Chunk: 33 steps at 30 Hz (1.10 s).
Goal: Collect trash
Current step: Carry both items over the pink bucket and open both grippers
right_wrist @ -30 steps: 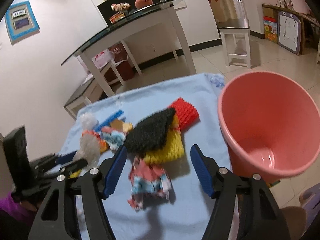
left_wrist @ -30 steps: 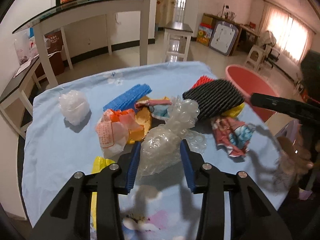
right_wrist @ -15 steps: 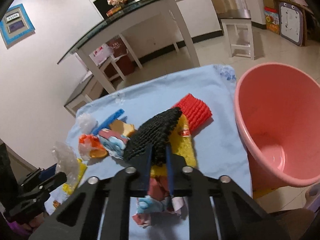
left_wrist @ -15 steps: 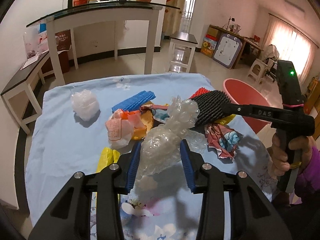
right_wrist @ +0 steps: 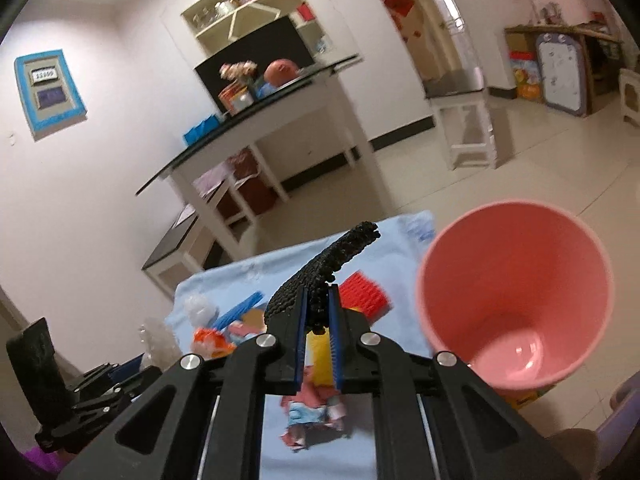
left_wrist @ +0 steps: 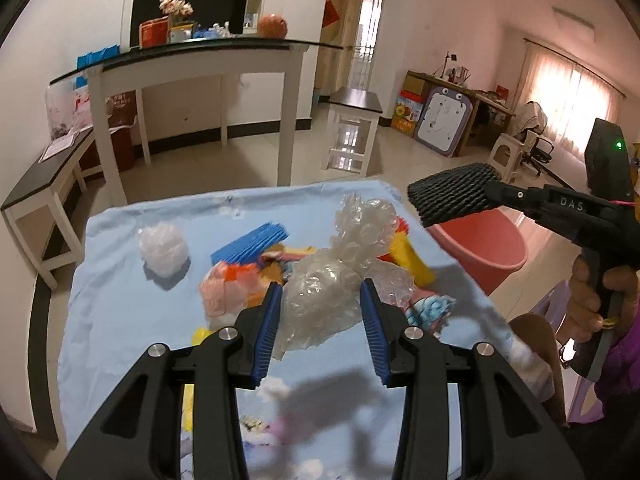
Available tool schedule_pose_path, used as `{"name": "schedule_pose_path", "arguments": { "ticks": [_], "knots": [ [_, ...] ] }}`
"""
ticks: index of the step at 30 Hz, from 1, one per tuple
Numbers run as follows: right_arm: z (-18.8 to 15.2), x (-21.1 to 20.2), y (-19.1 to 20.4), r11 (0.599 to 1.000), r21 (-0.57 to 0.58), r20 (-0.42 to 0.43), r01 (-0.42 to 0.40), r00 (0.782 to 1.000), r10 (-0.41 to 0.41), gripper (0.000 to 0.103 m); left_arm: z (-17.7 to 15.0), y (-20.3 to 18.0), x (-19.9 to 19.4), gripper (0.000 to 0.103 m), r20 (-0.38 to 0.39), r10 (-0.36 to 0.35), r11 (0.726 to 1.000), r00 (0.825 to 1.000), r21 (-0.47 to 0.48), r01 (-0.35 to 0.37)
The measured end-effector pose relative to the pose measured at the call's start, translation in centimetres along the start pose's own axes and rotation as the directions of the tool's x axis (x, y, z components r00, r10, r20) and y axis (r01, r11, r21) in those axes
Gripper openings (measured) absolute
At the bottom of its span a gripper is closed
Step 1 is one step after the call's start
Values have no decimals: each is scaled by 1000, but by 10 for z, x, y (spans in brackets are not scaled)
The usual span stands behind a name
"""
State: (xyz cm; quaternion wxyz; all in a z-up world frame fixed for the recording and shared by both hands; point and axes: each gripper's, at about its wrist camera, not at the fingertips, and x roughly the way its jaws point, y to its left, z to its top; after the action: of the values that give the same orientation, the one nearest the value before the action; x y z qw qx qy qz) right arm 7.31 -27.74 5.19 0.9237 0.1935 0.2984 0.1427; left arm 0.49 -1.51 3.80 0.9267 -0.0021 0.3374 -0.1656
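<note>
While the left gripper (left_wrist: pixel 320 328) squeezes a clump of bubble wrap (left_wrist: pixel 332 280) between its blue pads, its fingers are partly open because the clump is fat. The wrap hangs above the blue cloth (left_wrist: pixel 120 300) on the table.

The right gripper (right_wrist: pixel 318 332) is pinched almost fully shut on a black foam net (right_wrist: pixel 320 272). The net sticks up from the fingers, lifted off the table and close to the pink bucket (right_wrist: pixel 516 300). The bucket stands beside the table and looks bare inside.

More trash lies on the cloth: a white ball of plastic (left_wrist: pixel 163 249), a blue foam net (left_wrist: pixel 250 240), a red foam net (right_wrist: pixel 366 288), a yellow foam net (left_wrist: pixel 412 258) and a crumpled wrapper (right_wrist: pixel 312 416).
</note>
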Motion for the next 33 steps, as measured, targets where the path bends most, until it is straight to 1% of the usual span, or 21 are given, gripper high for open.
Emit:
{"name": "schedule_pose_path", "arguments": {
  "ticks": [4, 10, 14, 17, 19, 21, 24, 29, 31, 33],
  "knots": [
    [3, -19, -21, 998, 31, 39, 63, 997, -65, 9, 10, -21, 3, 41, 22, -38, 999, 999, 31, 37],
    [1, -41, -54, 983, 70, 56, 168, 983, -172, 9, 27, -59, 21, 41, 35, -108, 992, 994, 66, 105],
    [-1, -52, -69, 967, 64, 68, 248, 965, -252, 9, 39, -80, 37, 41, 23, -155, 986, 988, 60, 153],
    [-4, -54, -77, 955, 52, 71, 294, 952, -297, 9, 50, -96, 49, 41, 21, -188, 981, 982, 61, 186],
    [-4, -54, -81, 940, 32, 79, 340, 937, -341, 9, 58, -107, 59, 41, 16, -210, 976, 978, 57, 209],
    [-5, -54, -84, 926, 8, 84, 377, 923, -376, 10, 64, -115, 71, 41, 2, -226, 973, 974, 48, 226],
    [-7, -48, -92, 913, 1, 76, 407, 911, -406, 10, 72, -130, 93, 41, -28, -265, 964, 964, 28, 266],
    [-14, -38, -106, 899, 2, 47, 438, 898, -438, 10, 77, -154, 132, 41, -104, -334, 942, 937, -2, 336],
    [-17, -33, -113, 894, 3, 29, 447, 894, -447, 10, 80, -163, 147, 41, -129, -343, 939, 931, -7, 345],
    [-20, -28, -117, 890, 2, 10, 455, 890, -455, 11, 81, -170, 162, 41, -155, -333, 942, 930, 1, 337]
  ]
}}
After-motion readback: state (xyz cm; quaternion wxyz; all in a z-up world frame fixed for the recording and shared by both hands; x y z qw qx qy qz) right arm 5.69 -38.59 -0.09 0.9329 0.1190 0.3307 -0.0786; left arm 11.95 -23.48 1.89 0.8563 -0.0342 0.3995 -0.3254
